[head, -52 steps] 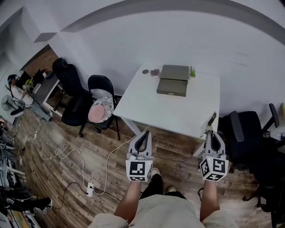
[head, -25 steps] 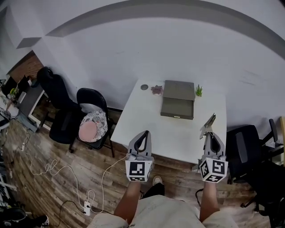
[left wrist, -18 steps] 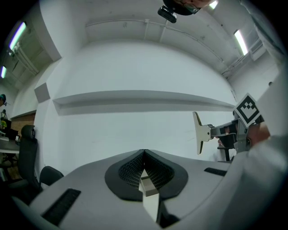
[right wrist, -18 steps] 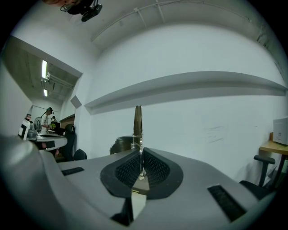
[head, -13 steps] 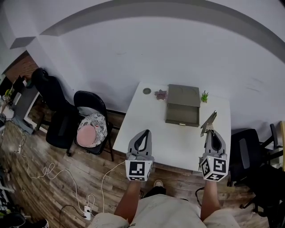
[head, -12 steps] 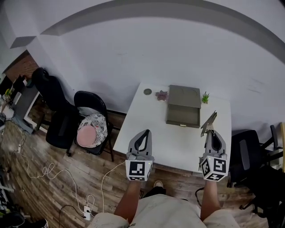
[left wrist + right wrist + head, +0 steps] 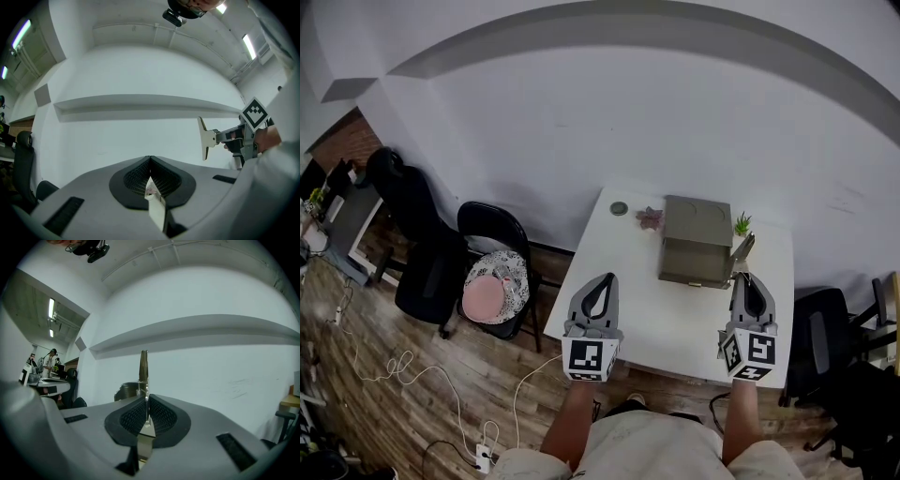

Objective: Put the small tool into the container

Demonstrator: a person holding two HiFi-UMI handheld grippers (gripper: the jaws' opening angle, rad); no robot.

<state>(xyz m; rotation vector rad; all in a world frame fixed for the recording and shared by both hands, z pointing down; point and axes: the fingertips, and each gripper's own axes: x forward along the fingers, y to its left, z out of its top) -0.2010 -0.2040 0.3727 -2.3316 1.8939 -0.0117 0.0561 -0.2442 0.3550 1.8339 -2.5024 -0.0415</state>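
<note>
Small tool (image 7: 143,366): flat metal blade, upright, clamped at its base in the closed right tongs (image 7: 743,279), blade leading, probably so it enters first | Container (image 7: 697,239): grey box on white surface (image 7: 637,300), just beyond the blade tip | Left tongs (image 7: 601,279): together, empty, over the near edge, well apart from the tool.

Olive-grey container (image 7: 696,246), white table (image 7: 623,291), silvery tool (image 7: 143,364); at nine o'clock, black chair (image 7: 487,225), pink cushion (image 7: 486,298); brown wood-grain floor (image 7: 412,412).
</note>
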